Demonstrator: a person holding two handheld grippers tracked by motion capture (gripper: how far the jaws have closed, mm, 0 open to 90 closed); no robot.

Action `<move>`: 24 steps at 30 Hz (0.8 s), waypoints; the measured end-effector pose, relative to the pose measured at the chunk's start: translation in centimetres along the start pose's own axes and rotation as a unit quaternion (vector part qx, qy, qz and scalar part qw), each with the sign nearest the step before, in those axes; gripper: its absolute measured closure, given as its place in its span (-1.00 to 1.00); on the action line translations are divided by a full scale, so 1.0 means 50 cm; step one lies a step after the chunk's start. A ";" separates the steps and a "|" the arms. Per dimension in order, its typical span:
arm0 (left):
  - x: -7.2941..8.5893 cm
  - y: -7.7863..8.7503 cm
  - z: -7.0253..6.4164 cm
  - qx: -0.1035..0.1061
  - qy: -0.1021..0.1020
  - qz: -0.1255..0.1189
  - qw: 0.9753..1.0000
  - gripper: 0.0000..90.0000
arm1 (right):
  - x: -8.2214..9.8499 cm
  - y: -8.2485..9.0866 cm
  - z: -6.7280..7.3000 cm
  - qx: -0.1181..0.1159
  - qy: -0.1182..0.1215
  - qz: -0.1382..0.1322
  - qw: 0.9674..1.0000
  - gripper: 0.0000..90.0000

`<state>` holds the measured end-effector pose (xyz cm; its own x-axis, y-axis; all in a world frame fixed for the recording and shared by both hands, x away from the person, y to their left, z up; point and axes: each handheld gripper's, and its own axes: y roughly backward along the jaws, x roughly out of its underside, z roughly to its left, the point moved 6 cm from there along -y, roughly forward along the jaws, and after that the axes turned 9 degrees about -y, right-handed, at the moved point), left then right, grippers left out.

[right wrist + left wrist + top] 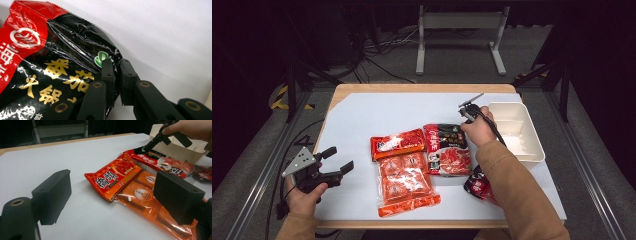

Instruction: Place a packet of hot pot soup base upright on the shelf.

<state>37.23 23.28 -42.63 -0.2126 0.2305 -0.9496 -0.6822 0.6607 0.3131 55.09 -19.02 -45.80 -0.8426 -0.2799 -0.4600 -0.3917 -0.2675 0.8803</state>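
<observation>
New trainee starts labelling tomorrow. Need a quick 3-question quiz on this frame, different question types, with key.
1. True or false: the right gripper is shut on a corner of the black and red packet.
2. Which container stands beside the person's right hand? A) white bin B) metal bowl C) wire basket
3. Fill in: the left gripper is held with its jaws ____, with nothing between them.

Key
1. True: in the right gripper view the jaws pinch the packet's edge.
2. A: the white bin sits at the table's right side.
3. open
</observation>
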 end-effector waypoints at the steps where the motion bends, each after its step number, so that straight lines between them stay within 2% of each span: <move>1: 0.000 0.000 0.001 -0.001 0.001 0.001 1.000 -0.66 | -0.001 0.003 0.002 0.001 0.004 -0.003 1.000 0.90; 3: 0.001 -0.001 0.001 -0.004 -0.001 0.002 1.000 -0.64 | -0.004 0.010 0.007 0.001 0.013 -0.012 1.000 0.91; 6: 0.002 -0.002 -0.001 -0.002 -0.012 0.005 1.000 -0.47 | -0.009 0.028 0.013 -0.003 0.024 -0.027 0.999 0.92; 9: 0.000 -0.002 0.003 -0.010 -0.005 -0.002 1.000 -0.44 | -0.015 0.063 0.024 -0.014 0.031 -0.053 0.998 0.93; 11: 0.001 -0.001 0.004 -0.003 -0.002 -0.005 1.000 -0.35 | -0.018 0.085 0.028 -0.021 0.034 -0.067 0.997 0.94; 13: 0.003 -0.003 0.007 -0.011 0.005 -0.004 1.000 -0.38 | -0.019 0.104 0.030 -0.026 0.034 -0.078 0.996 0.95; 16: 0.006 -0.006 0.008 -0.005 0.013 -0.005 1.000 -0.36 | -0.020 0.124 0.032 -0.032 0.036 -0.090 0.995 0.96; 19: 0.012 -0.015 0.008 -0.004 0.012 0.006 1.000 -0.33 | -0.020 0.146 0.036 -0.040 0.040 -0.107 0.993 0.96; 21: 0.015 -0.021 0.007 -0.004 0.008 0.001 1.000 -0.30 | -0.019 0.160 0.040 -0.042 0.044 -0.117 0.991 0.97; 22: 0.021 -0.026 0.007 0.016 0.033 0.004 0.999 -0.35 | -0.018 0.166 0.041 -0.043 0.046 -0.120 0.991 0.97; 23: 0.022 -0.029 0.007 0.028 0.049 0.012 0.998 -0.48 | -0.018 0.174 0.044 -0.047 0.050 -0.126 0.990 0.97; 24: 0.023 -0.030 0.007 0.030 0.046 0.007 0.998 -0.46 | -0.017 0.182 0.047 -0.050 0.053 -0.132 0.989 0.97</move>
<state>38.26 22.77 -44.18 -0.2879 0.1754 -0.9414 -0.6359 0.7001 0.3249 51.39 -19.06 -37.11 -0.6705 -0.2811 -0.6866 -0.5504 -0.4320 0.7145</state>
